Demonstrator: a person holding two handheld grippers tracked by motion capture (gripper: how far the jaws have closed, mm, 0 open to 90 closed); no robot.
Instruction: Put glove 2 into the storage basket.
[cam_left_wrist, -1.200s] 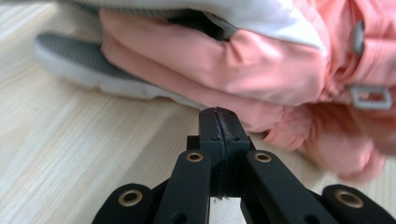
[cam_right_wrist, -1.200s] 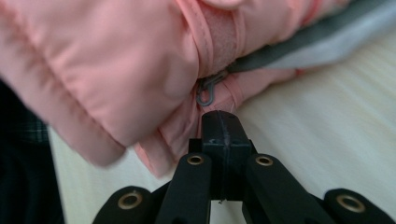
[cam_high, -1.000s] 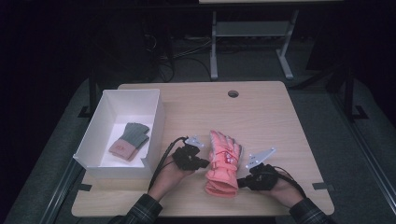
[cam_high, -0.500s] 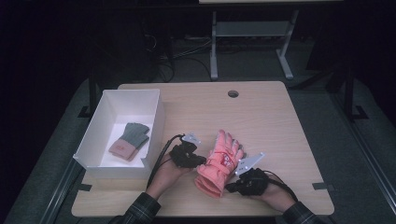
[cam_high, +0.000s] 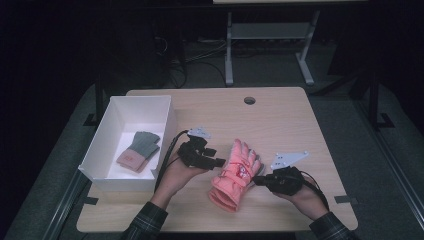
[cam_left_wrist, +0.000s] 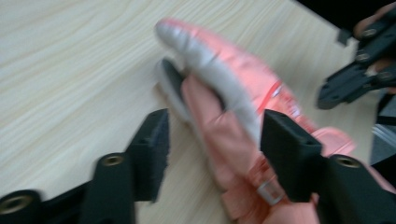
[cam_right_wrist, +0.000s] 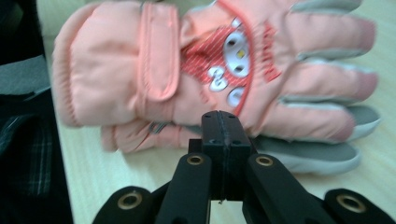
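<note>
1. A pair of pink gloves (cam_high: 235, 175), one stacked on the other, lies on the wooden table (cam_high: 280, 115) near its near edge, roughly midway between the two hands, with its fingers pointing far and slightly right and its cuff toward the person.
2. The left gripper (cam_high: 216, 162) sits just left of the gloves, held by the person's left hand (cam_high: 177, 175). In the left gripper view its jaws stand wide apart, one over bare table and one over the pink fabric, with the gloves' thumb side between them; they grip nothing.
3. The right gripper (cam_high: 256, 180) is at the gloves' right edge, held in the right hand (cam_high: 305, 197). In the right gripper view its jaws are pressed fully together with no gap and nothing between them, their tips at the near side of the gloves, by the grey palm of the lower glove (cam_right_wrist: 317, 156).
4. The upper glove (cam_right_wrist: 210, 60) shows a red patch with white marks and a strap across the wrist.
5. A white box (cam_high: 107, 145) stands at the left of the table, well apart from the pink gloves, with a grey and pink glove (cam_high: 140, 150) lying inside it.
</note>
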